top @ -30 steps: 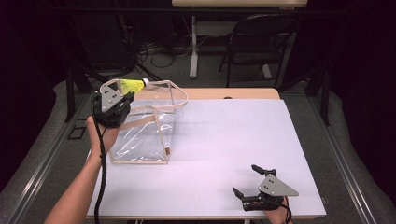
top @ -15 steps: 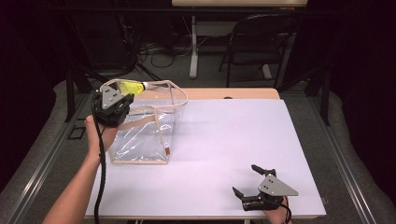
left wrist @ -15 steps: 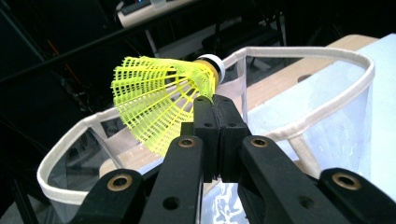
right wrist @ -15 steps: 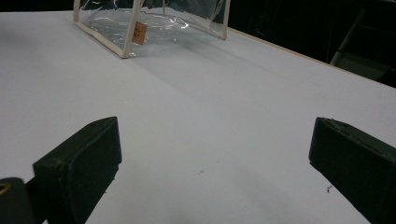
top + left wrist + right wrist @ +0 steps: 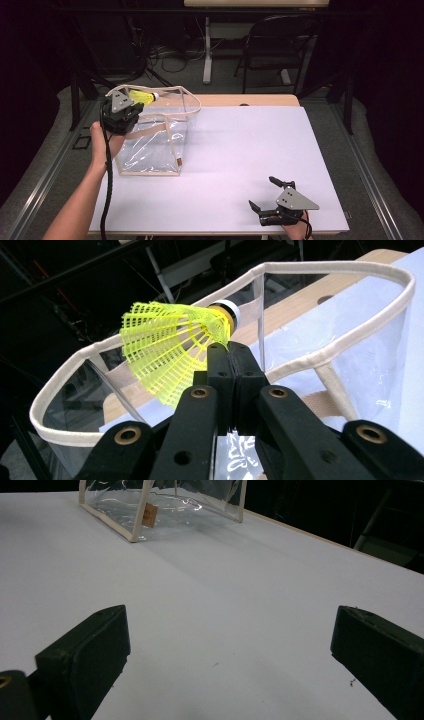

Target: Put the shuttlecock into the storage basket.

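A yellow mesh shuttlecock with a white-banded cork tip hangs above the open mouth of a clear plastic bag trimmed in cream webbing. The bag stands upright at the table's left. My left gripper is shut on the edge of the shuttlecock's skirt. In the left gripper view the shuttlecock fans out just past the closed left gripper, with the bag's rim looping around behind. My right gripper rests open and holds nothing near the table's front right. In the right gripper view the right gripper faces the bag.
The white tabletop stretches from the bag to the right gripper. A wooden strip runs along its far edge. A dark chair and a table leg stand on the floor beyond, among cables.
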{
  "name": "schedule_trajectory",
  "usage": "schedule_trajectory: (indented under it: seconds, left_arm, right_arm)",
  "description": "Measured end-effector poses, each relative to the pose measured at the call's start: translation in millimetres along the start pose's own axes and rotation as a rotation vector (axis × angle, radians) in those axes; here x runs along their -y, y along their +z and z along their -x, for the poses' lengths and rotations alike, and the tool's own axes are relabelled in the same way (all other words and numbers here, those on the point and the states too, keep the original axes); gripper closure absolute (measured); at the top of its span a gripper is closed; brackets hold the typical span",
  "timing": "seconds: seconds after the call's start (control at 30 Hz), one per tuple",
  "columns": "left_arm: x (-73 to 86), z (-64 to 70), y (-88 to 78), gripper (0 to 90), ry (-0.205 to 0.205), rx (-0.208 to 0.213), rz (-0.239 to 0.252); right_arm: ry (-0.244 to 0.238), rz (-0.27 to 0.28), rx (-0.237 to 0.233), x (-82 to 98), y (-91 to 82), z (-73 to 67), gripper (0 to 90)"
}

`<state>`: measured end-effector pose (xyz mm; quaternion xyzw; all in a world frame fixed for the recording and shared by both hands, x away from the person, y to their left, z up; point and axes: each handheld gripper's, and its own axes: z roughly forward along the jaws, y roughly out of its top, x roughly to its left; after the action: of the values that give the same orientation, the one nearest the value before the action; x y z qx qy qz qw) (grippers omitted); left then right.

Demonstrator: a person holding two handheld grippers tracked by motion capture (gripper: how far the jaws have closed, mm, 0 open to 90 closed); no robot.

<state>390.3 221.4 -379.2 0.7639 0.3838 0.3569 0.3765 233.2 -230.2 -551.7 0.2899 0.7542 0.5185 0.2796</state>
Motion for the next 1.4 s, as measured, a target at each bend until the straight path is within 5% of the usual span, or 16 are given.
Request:
schedule_trajectory:
  seconds: [1.4]
  left_arm:
    - [-12.8,-11.9,27.2,88.6,-0.016,0.040,-0.146]
  right_arm:
    - [-0.001,-0.001,-0.001,0.1,0.0,0.1,2.0]
